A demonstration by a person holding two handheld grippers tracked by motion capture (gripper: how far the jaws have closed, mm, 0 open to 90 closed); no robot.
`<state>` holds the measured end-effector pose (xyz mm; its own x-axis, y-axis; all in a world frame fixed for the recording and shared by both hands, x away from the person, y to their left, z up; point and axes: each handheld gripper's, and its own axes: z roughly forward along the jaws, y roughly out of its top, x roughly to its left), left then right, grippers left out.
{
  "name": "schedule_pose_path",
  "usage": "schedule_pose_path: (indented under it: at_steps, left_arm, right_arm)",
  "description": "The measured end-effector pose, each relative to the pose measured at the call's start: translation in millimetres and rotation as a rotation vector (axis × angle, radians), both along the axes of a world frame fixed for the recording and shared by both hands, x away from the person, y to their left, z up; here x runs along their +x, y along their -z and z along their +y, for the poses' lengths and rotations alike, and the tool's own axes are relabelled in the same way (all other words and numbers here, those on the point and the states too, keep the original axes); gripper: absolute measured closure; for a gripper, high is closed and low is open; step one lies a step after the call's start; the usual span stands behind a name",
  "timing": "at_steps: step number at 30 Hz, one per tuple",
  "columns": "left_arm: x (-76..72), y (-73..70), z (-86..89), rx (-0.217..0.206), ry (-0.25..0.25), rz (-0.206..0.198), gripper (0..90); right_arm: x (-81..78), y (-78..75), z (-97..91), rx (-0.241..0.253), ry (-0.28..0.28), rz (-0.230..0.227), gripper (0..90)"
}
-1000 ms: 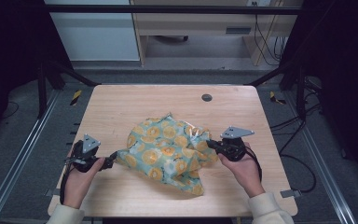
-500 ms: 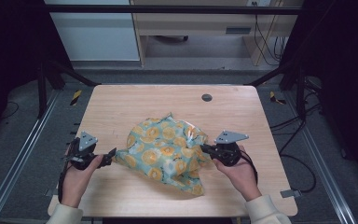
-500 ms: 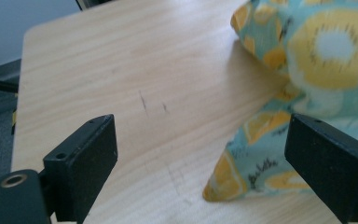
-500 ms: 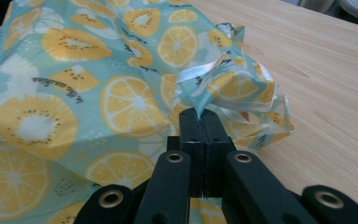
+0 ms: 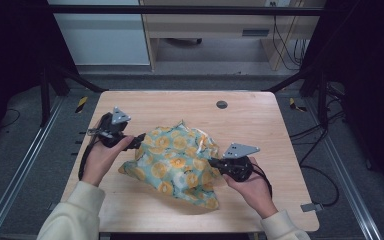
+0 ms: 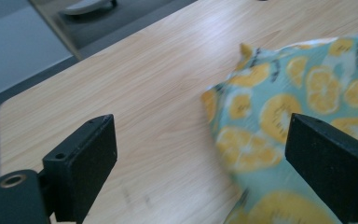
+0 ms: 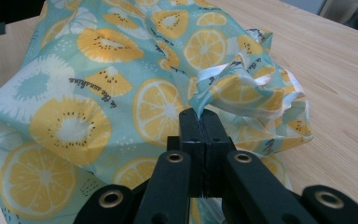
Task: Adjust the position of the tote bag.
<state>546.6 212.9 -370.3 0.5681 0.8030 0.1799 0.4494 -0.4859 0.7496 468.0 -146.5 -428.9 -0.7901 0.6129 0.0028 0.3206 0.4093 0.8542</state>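
Fruit-print bag [image 5: 177,162]: edge pinched in right claw [image 7: 199,116]; left claw [image 6: 205,154] wide, bag's corner between jaws.

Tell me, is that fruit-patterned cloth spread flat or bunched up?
Bunched up: the cloth lies in a crumpled, puffy heap on the table, and the right gripper pinches a gathered fold.

A crumpled teal cloth [image 5: 180,160] printed with yellow citrus slices lies bunched at the bench's [image 5: 260,120] middle.

The high view looks forward and down on the whole light wooden tabletop [image 5: 260,125]; both gripper views sit close, sharing the teal orange-printed cloth [image 5: 180,160].
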Motion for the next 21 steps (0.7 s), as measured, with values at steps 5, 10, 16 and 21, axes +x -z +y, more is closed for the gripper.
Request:
schedule_pose_path:
  at_steps: [5, 10, 16, 21]
  left_arm:
    - [28.0, 8.0, -28.1, 0.032, 0.04, 0.053, 8.8]
    - [52.4, 24.2, -38.0, 0.042, 0.054, 0.145, 8.8]
    - [61.8, 36.7, -36.1, 0.031, 0.044, 0.208, 7.4]
    - [61.5, 44.1, -33.3, 0.021, 0.043, 0.235, 6.5]
  right_arm:
    - [-0.9, -0.6, 1.1, 0.001, -0.01, 0.0, 90.0]
    - [0.4, 0.5, -0.3, -0.001, -0.011, -0.001, 90.0]
    - [3.3, 2.8, -2.0, -0.003, -0.007, 0.005, 90.0]
    - [3.9, 3.7, -2.4, -0.003, -0.001, 0.01, 90.0]
